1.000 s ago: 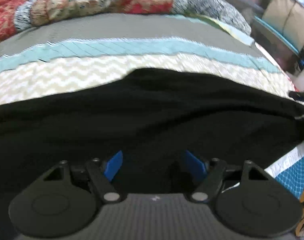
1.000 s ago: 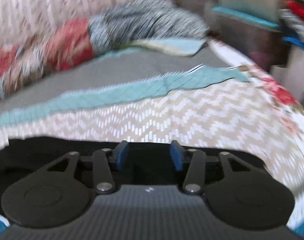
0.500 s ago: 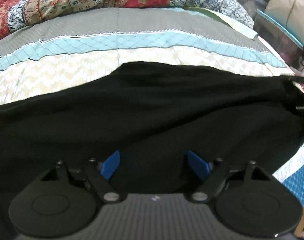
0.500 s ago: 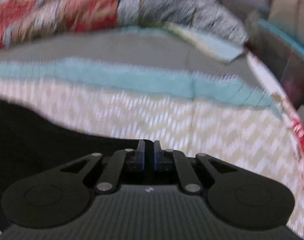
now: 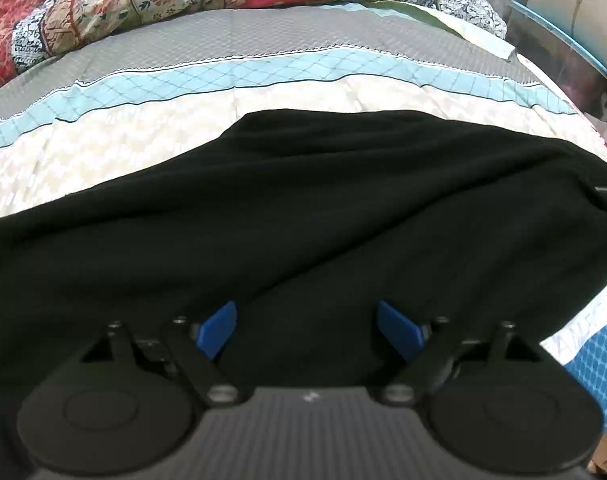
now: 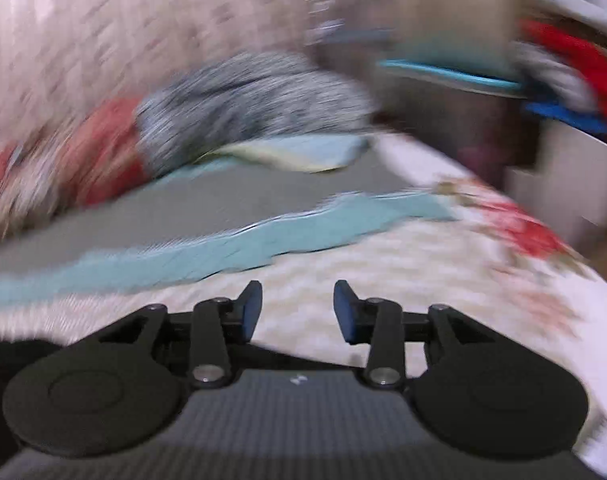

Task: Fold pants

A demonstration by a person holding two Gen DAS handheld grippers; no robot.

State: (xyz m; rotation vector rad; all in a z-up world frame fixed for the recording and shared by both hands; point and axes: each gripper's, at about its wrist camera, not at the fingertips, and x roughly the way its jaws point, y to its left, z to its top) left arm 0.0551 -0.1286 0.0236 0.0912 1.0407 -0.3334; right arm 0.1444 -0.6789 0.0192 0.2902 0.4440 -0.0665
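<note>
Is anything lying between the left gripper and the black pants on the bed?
Nothing visible. The left gripper hangs open directly over the black pants, which lie spread on the bedspread with nothing on top of them.

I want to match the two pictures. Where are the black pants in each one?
Left wrist view: the black pants spread across the whole middle, just beyond the open blue fingers.
Right wrist view: only a dark bit at the lower left edge, probably the pants.
Shared landmark: the bedspread's light blue stripe.
</note>
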